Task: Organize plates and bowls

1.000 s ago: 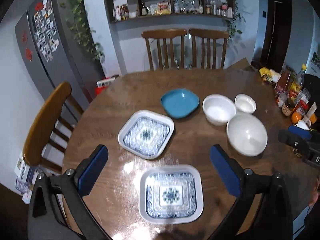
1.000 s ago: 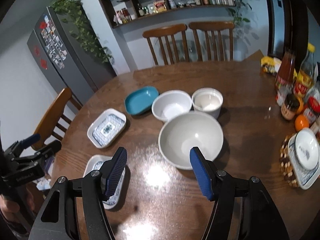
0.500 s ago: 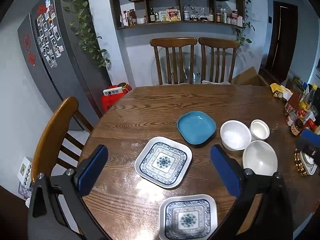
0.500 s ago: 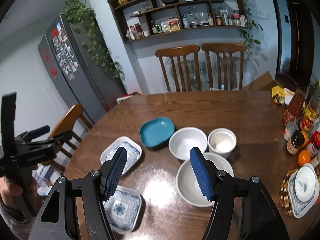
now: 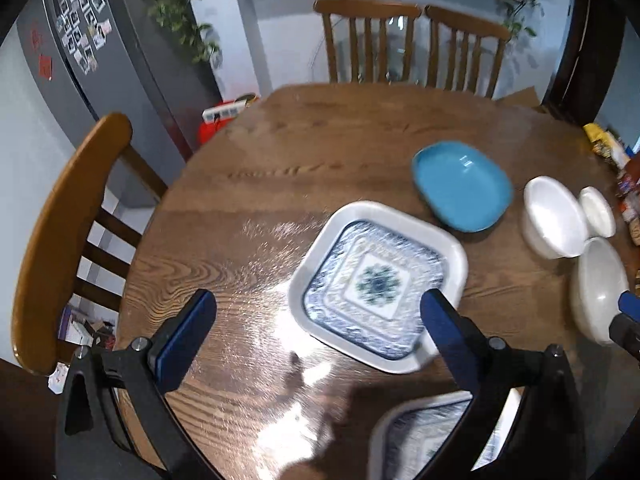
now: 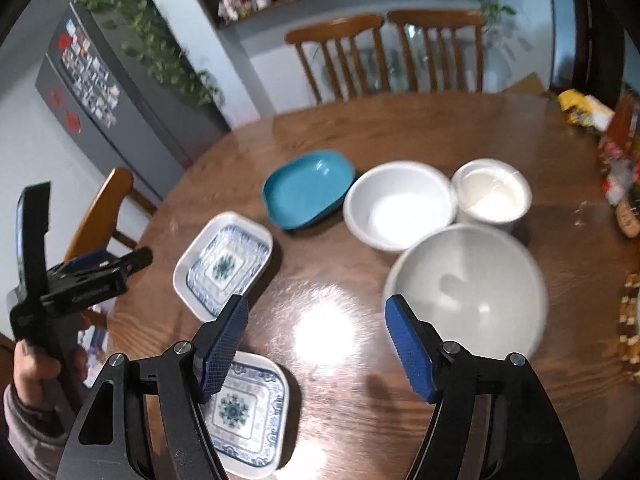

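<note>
Two square blue-patterned plates lie on the round wooden table point(image 5: 300, 152): a far one point(image 5: 378, 284) point(image 6: 224, 262) and a near one point(image 5: 424, 440) point(image 6: 248, 404). Behind them sit a blue dish point(image 5: 462, 186) point(image 6: 308, 188), a medium white bowl point(image 5: 554, 218) point(image 6: 398, 206), a small white bowl point(image 5: 598, 210) point(image 6: 494, 196) and a large white bowl point(image 5: 598, 288) point(image 6: 466, 292). My left gripper point(image 5: 316, 324) is open and empty, low over the table at the far plate's left edge. My right gripper point(image 6: 316, 340) is open and empty above the table between the near plate and the large bowl.
Wooden chairs stand at the left point(image 5: 68, 216) and behind the table point(image 6: 384, 52). Jars, bottles and snacks point(image 6: 616, 160) crowd the table's right edge. A fridge point(image 5: 108, 60) stands at the back left. The left gripper also shows in the right wrist view point(image 6: 80, 276).
Both grippers have dropped lower and closer to the table. The left one has shifted left, so the far plate now sits by its right finger. Both stay open.
</note>
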`<state>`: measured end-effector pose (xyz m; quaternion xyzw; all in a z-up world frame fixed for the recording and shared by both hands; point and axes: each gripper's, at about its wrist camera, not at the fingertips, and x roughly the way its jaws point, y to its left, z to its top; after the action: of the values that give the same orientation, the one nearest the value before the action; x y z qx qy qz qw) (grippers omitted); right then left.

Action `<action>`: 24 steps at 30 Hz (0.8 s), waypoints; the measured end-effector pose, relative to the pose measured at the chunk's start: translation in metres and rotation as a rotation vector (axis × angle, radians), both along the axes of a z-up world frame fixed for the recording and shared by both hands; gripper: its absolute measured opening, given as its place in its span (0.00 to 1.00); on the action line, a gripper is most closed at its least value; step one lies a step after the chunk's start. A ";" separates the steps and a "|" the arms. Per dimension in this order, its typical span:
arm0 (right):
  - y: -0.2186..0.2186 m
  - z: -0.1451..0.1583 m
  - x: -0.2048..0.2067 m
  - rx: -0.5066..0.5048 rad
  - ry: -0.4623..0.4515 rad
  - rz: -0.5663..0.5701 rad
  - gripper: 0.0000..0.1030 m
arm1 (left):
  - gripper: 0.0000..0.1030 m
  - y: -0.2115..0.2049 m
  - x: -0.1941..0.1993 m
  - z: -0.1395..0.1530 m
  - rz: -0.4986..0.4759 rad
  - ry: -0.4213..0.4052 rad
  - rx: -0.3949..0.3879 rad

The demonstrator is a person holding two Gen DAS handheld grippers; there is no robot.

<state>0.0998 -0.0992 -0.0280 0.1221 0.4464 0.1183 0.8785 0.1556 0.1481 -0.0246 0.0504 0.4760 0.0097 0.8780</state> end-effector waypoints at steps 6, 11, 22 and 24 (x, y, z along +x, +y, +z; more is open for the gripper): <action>0.035 -0.032 0.028 0.000 0.036 0.066 0.70 | 0.95 0.018 0.021 -0.045 0.019 0.066 -0.016; 0.059 -0.060 0.053 0.010 0.073 0.092 0.66 | 0.84 0.025 0.034 -0.070 0.012 0.107 -0.034; 0.084 -0.086 0.079 0.015 0.159 0.099 0.40 | 0.61 0.028 0.046 -0.082 -0.037 0.131 -0.120; 0.086 -0.086 0.081 0.009 0.161 0.105 0.34 | 0.57 0.027 0.046 -0.083 -0.054 0.137 -0.135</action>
<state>0.1804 -0.0136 -0.1145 0.1116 0.5209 0.1560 0.8318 0.2016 0.1753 -0.1073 0.0047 0.5332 -0.0494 0.8446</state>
